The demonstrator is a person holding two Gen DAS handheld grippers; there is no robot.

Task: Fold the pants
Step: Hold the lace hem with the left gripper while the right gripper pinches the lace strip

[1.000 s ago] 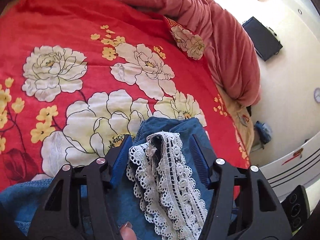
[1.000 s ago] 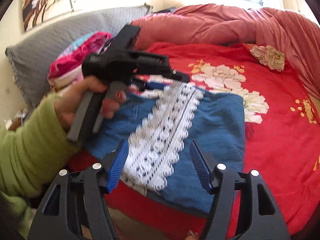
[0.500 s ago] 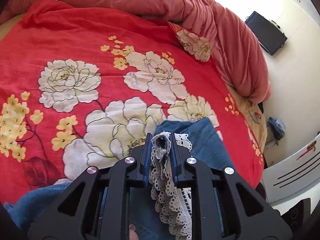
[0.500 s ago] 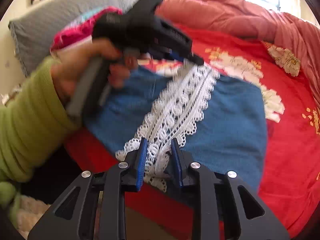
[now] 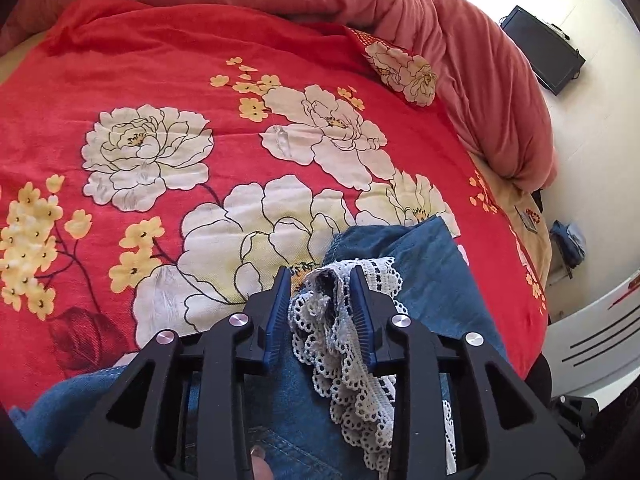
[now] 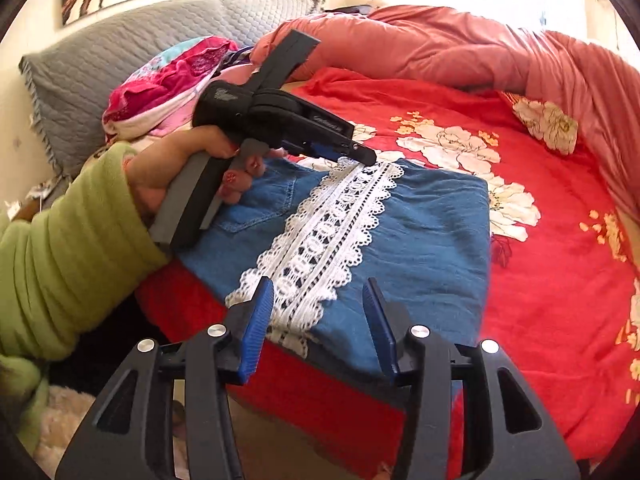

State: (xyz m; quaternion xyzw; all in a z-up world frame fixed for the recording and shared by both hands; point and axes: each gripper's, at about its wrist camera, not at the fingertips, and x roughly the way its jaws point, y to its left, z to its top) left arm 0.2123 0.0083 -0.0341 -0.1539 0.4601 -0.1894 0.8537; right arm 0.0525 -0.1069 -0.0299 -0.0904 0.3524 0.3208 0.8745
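Note:
Blue denim pants [image 6: 432, 240] with a white lace strip [image 6: 320, 236] lie folded on the red floral bedspread [image 6: 560, 280] near the bed's front edge. My left gripper [image 5: 320, 284] has its jaws partly parted around the far end of the lace strip [image 5: 348, 320]; it also shows in the right wrist view [image 6: 362, 156], resting at the lace's far end. My right gripper [image 6: 318, 296] is open, its fingers on either side of the near end of the lace, just above the pants' near edge.
A bunched pink-red quilt [image 6: 440, 48] lies along the back and right of the bed. A grey quilted pillow [image 6: 120, 60] and a pile of colourful clothes [image 6: 172, 84] sit at the back left. A black monitor [image 5: 544, 48] stands beyond the bed.
Both grippers were shut on the lace strip half a second ago. Now both have opened: the right wide, the left partly. The right gripper has pulled back slightly.

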